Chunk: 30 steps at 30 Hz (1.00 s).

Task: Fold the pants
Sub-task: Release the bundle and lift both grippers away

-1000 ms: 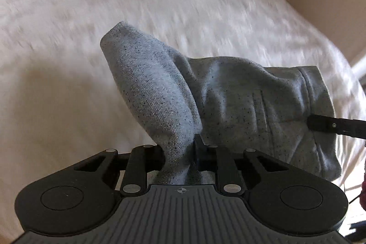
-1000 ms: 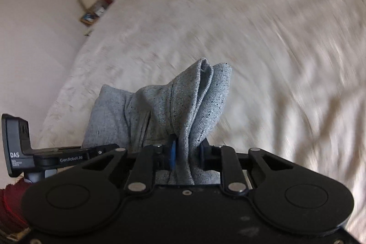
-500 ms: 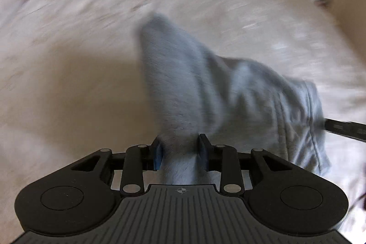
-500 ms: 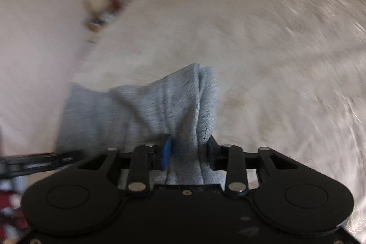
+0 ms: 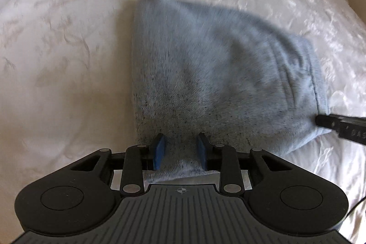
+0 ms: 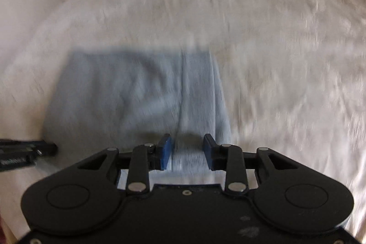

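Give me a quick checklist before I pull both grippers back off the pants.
1. Pants lying on the bedspread: ok, the folded bundle rests on it.
2. Left gripper let go: ok, pads stand apart, though cloth sits between them.
3. Right gripper let go: not ok, jaws are closing with cloth between them, not yet pinched.
4. Fold edges lined up: cannot tell, both views are blurred.

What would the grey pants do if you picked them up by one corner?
Probably flop and droop: the pants are soft knit cloth, lying in limp folds on the bed. Likely light, and not slippery, since the fabric looks fuzzy. The fold could fall open.
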Motion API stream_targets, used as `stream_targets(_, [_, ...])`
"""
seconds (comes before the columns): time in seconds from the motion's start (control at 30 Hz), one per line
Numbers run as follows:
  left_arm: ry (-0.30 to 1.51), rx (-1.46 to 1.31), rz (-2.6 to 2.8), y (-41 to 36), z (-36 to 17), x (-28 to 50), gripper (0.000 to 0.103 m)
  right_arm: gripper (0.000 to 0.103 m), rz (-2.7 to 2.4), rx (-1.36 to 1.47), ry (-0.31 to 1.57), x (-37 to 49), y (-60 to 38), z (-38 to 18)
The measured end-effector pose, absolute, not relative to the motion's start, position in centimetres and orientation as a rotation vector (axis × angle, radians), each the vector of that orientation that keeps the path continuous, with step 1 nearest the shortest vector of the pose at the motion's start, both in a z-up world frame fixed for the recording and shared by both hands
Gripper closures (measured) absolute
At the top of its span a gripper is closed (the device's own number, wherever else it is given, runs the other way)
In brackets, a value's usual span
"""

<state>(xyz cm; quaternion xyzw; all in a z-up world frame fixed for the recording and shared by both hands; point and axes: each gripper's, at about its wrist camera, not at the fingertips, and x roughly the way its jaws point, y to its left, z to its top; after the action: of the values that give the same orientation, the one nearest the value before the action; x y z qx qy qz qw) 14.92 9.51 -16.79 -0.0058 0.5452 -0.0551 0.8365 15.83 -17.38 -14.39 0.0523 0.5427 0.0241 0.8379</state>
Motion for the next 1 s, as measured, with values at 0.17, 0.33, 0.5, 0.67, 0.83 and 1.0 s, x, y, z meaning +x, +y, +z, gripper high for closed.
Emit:
stream_targets(0.17, [1.109, -0.009, -0.121, 9.7, -15.2, 14.6, 0.073, 0.067, 0.048, 0.088, 1.171, 15.5, -17.1, -15.6])
stream_targets(0.33, [0.963, -0.046, -0.119, 10.4, -10.7, 10.5, 0.072, 0.067, 0.059, 0.138, 1.062, 13.7, -18.3, -11.2])
stream_targets(0.5, [0.877, -0.027, -0.077, 8.8, -7.1, 6.6, 0.072, 0.059, 0.097, 0.107, 0.929, 9.8, -18.8, -5.7])
stream_targets(0.67, [0.851, -0.023, 0.04, 6.8, -3.9, 3.4, 0.072, 0.058, 0.145, 0.119, 0.832, 5.6, -18.6, -0.8])
stream_targets(0.83, [0.819, 0.142, 0.248, 3.4, -1.1, 1.4, 0.061, 0.058, 0.146, 0.142, 0.811, 2.4, -19.2, 2.2])
stream_targets(1.0, [0.856, 0.112, 0.136, 1.8, 0.8, 0.4, 0.061, 0.058, 0.101, 0.097, 0.855, 0.2, -19.4, 4.4])
